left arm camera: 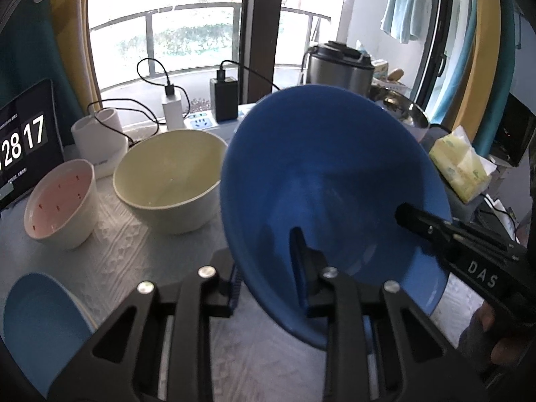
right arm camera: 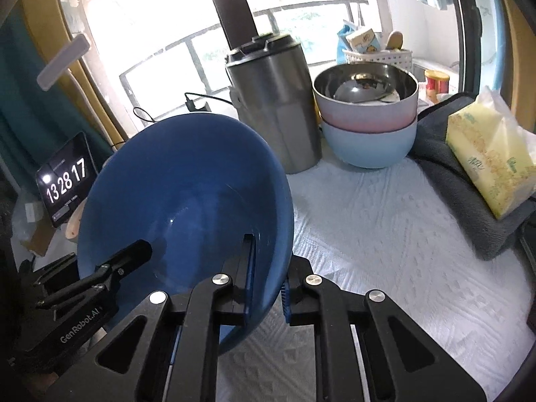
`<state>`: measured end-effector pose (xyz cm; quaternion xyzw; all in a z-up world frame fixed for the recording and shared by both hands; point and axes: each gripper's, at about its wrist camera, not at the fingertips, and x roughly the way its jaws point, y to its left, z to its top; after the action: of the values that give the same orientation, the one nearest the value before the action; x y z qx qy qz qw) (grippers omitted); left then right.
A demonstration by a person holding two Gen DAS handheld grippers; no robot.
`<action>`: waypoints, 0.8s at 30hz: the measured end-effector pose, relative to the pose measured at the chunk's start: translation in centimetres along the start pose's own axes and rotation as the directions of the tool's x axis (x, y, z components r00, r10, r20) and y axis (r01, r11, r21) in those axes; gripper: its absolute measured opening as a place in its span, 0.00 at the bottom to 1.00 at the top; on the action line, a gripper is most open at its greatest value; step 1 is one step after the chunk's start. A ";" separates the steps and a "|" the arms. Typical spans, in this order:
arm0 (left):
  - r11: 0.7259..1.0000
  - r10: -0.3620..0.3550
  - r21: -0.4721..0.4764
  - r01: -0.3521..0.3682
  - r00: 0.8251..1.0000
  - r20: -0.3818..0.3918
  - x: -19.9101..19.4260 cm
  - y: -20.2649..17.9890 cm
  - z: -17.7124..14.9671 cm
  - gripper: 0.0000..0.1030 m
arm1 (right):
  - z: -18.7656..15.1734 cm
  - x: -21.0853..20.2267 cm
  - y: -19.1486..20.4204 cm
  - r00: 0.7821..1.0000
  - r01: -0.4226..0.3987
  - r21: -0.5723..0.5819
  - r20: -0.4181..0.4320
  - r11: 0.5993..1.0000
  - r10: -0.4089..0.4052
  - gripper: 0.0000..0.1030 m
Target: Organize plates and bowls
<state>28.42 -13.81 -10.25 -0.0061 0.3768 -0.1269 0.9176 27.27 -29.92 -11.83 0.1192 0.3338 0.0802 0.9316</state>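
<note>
A dark blue bowl (left arm camera: 321, 181) is held tilted above the table by both grippers. My left gripper (left arm camera: 268, 268) is shut on its near-left rim. My right gripper (right arm camera: 268, 271) is shut on the opposite rim; the bowl (right arm camera: 187, 194) fills the left of the right wrist view. The right gripper's finger (left arm camera: 422, 221) reaches in from the right in the left wrist view. A cream bowl (left arm camera: 167, 177), a white bowl with a pink inside (left arm camera: 60, 201) and a light blue plate (left arm camera: 37, 328) sit to the left. A steel bowl stacked in a pink and a light blue bowl (right arm camera: 368, 114) stands at the back right.
A steel cooker pot (right arm camera: 271, 100) stands behind the blue bowl. A tissue pack (right arm camera: 489, 157) lies on a grey cloth (right arm camera: 469, 201) at the right. A clock screen (left arm camera: 23, 147), white cups (left arm camera: 97, 137), chargers and a power strip (left arm camera: 201, 120) line the back left. A white textured tablecloth (right arm camera: 385, 251) covers the table.
</note>
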 end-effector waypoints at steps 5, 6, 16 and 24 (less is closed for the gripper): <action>1.000 -0.009 -0.005 0.009 1.000 -0.005 -1.4 0.2 -0.6 0.26 | -0.4 -1.6 0.9 1.000 0.000 -0.005 0.014 1.000 0.000 0.14; 1.000 -0.011 -0.006 0.011 1.000 -0.006 -1.8 0.2 -0.8 0.26 | -0.6 -1.9 1.0 1.000 0.000 -0.006 0.015 1.000 0.000 0.14; 1.000 -0.010 -0.016 0.010 1.000 -0.016 -4.9 0.9 -3.0 0.26 | -2.3 -4.6 3.0 1.000 0.002 -0.011 0.020 1.000 -0.001 0.14; 1.000 -0.011 -0.023 0.010 0.999 -0.033 -6.6 1.4 -4.7 0.27 | -4.2 -6.2 4.9 1.000 0.010 -0.024 0.016 1.000 -0.009 0.14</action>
<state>21.00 -10.45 -9.20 -0.0165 0.3933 -0.1272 0.9104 19.51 -25.97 -9.84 0.1072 0.3259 0.0787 0.9360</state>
